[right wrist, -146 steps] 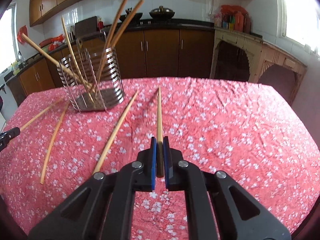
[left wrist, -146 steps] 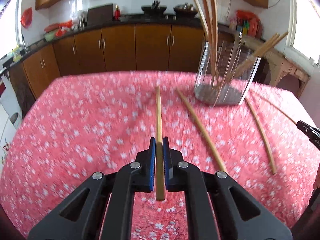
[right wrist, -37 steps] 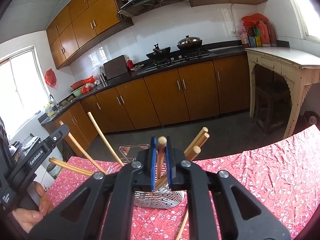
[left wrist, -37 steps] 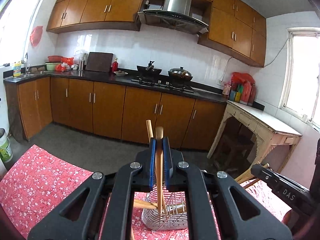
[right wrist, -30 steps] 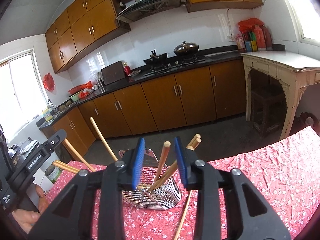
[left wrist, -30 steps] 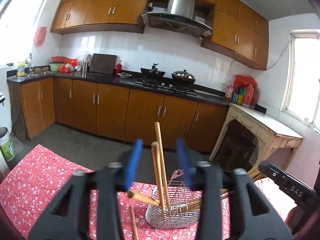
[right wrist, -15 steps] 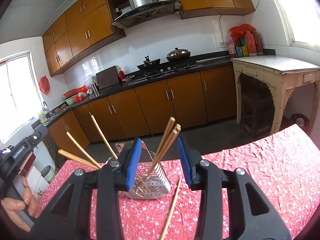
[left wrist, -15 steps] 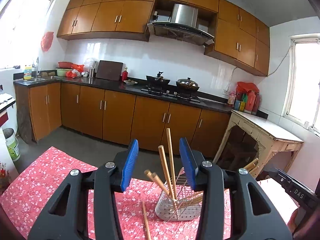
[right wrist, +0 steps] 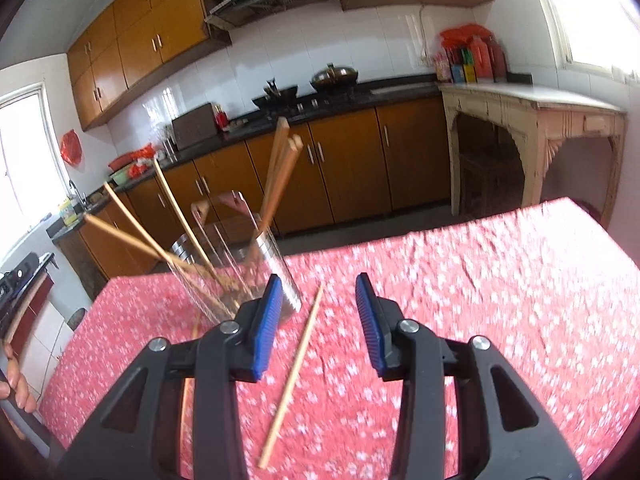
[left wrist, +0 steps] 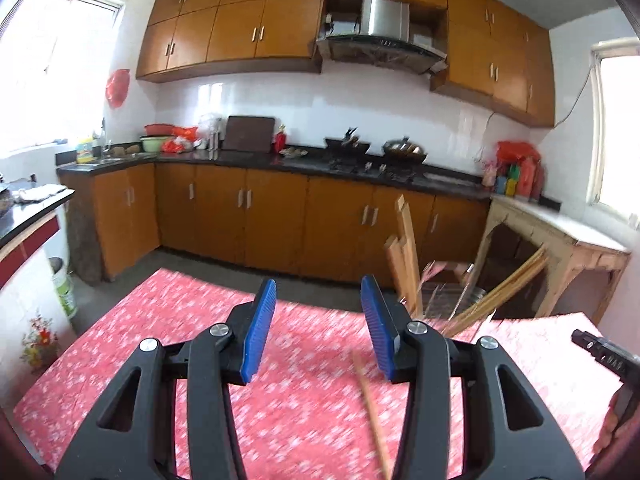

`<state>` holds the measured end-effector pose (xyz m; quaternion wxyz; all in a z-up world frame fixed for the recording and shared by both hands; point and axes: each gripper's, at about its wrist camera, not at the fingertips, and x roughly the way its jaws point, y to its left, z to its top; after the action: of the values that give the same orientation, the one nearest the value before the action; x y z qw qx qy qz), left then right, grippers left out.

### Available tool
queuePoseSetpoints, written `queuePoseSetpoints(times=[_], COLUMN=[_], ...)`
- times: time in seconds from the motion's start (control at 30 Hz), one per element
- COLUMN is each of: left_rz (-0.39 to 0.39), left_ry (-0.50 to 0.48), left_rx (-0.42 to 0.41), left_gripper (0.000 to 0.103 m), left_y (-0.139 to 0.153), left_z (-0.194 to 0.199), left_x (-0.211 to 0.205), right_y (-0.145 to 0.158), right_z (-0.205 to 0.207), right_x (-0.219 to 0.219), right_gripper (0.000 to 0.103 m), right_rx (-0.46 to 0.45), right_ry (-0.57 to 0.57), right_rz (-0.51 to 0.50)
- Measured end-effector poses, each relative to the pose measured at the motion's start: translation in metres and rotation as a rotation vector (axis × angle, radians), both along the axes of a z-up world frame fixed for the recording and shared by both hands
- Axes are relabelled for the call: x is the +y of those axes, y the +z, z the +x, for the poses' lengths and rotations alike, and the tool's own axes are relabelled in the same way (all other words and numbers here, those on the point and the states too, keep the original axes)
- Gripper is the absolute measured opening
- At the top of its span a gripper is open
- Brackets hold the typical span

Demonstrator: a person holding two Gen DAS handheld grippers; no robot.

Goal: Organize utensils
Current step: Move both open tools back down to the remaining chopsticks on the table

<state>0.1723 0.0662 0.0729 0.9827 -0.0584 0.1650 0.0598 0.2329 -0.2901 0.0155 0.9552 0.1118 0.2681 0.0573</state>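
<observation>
- Since the earlier frames, each gripper has let go of the chopstick it held upright over the wire holder; those sticks now stand in the holder, and both views have tipped back down toward the red cloth.
- The left gripper [left wrist: 316, 326] has its jaws apart with nothing between them; they have just been opening a little further.
- The right gripper [right wrist: 318, 322] also has its jaws apart and empty, though one loose chopstick [right wrist: 292, 376] lies on the surface, seen through the gap between them and not touched by either pad.
- In the left view another loose chopstick [left wrist: 372, 412] lies just beyond and to the right of the jaws, blurred.
- The wire holder [right wrist: 240, 276] stands just past the right jaws' left pad, and beyond and right of the left jaws [left wrist: 448, 300], with several sticks leaning out of it.
- The floral tablecloth [right wrist: 480, 300] covers the surface under everything.
- Handling, as I judge it: the sticks are light, stiff and smooth, lying flat on soft cloth, so they may roll or slip; pinching near the thicker end, across the stick, should give the steadiest hold.
- No readable writing shows in these views; the lettering on the other gripper's body at each frame edge is too blurred.
</observation>
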Motion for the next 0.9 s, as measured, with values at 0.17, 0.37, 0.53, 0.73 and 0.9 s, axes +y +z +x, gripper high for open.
queuePoseSetpoints(times=[0.17, 0.37, 0.53, 0.73, 0.9], left_rz=[0.009, 0.021, 0.034, 0.048, 0.061], left_ry=[0.03, 0.026, 0.0, -0.036, -0.056], left_rx=[0.084, 0.198, 0.26, 0.31, 0.321], left_gripper=[0.049, 0.05, 0.055, 0.057, 0.059], left_y=[-0.041, -0.083, -0.103, -0.118, -0.123], left_z=[0.002, 0.013, 0.021, 0.023, 0.023], left_x=[0.008, 0.002, -0.008, -0.02, -0.03], right_y=[-0.033, -0.066, -0.084, -0.101, -0.113], right_z=[-0.001, -0.001, 0.006, 0.011, 0.016], right_x=[0.003, 0.021, 0.041, 0.067, 0.083], right_gripper=[0.038, 0.038, 0.038, 0.038, 0.038], right_rx=[0.069, 0.135, 0.188, 0.235, 0.273], right_ry=[0.006, 0.041, 0.078, 0.125, 0.131], right_rz=[0.001, -0.006, -0.009, -0.042, -0.097])
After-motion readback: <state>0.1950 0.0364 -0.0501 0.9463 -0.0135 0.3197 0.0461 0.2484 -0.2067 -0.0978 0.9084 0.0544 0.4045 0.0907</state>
